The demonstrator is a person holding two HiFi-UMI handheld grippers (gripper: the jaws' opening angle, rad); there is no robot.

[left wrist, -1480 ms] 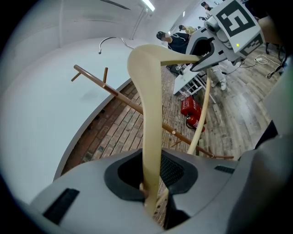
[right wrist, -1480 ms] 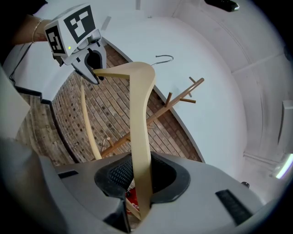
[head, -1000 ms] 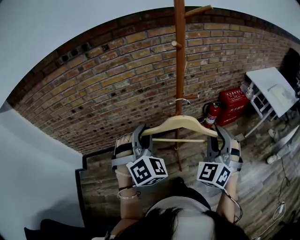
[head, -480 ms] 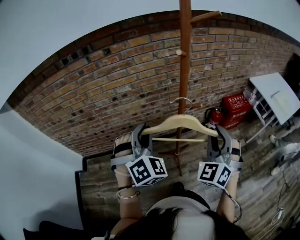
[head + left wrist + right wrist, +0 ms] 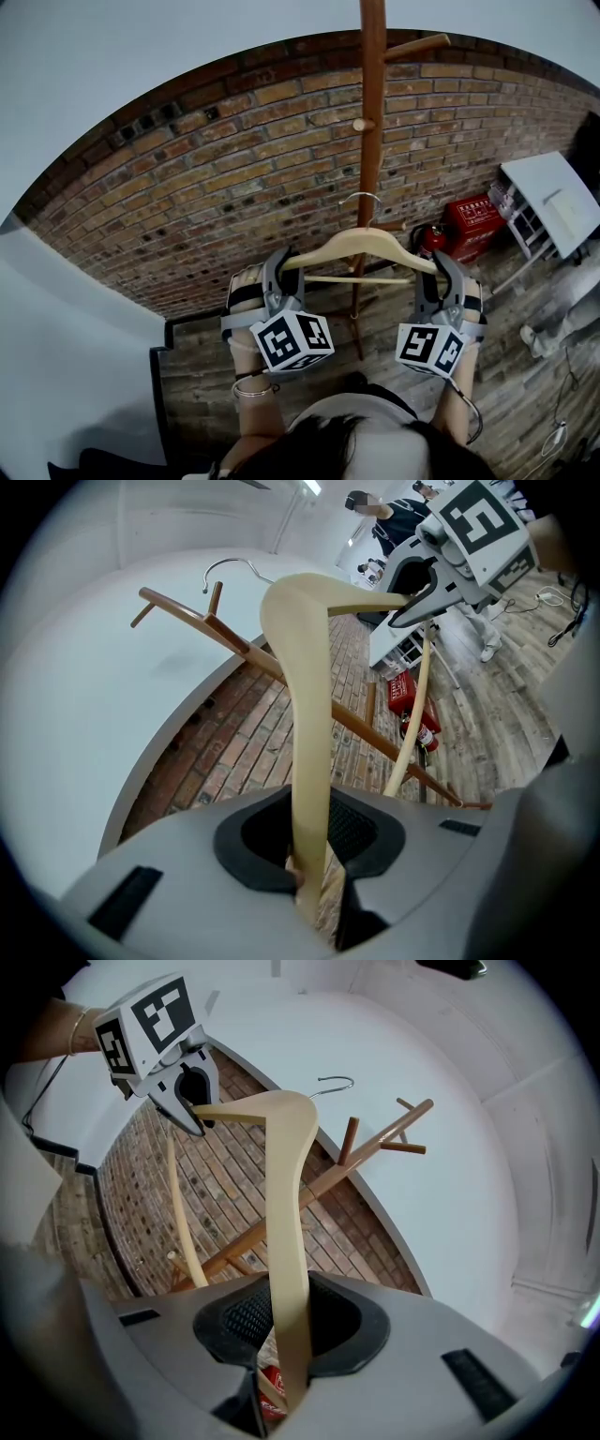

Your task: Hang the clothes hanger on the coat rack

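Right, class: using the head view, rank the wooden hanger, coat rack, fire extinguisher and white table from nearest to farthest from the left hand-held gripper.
1. wooden hanger: its left end is clamped in the left hand-held gripper.
2. coat rack: just ahead, to the right.
3. fire extinguisher: beyond the rack, low by the brick wall.
4. white table: far right.

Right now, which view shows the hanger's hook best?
Left gripper view: the hook stands clear against white wall. Right gripper view shows it smaller; head view has it overlapping the coat rack pole.
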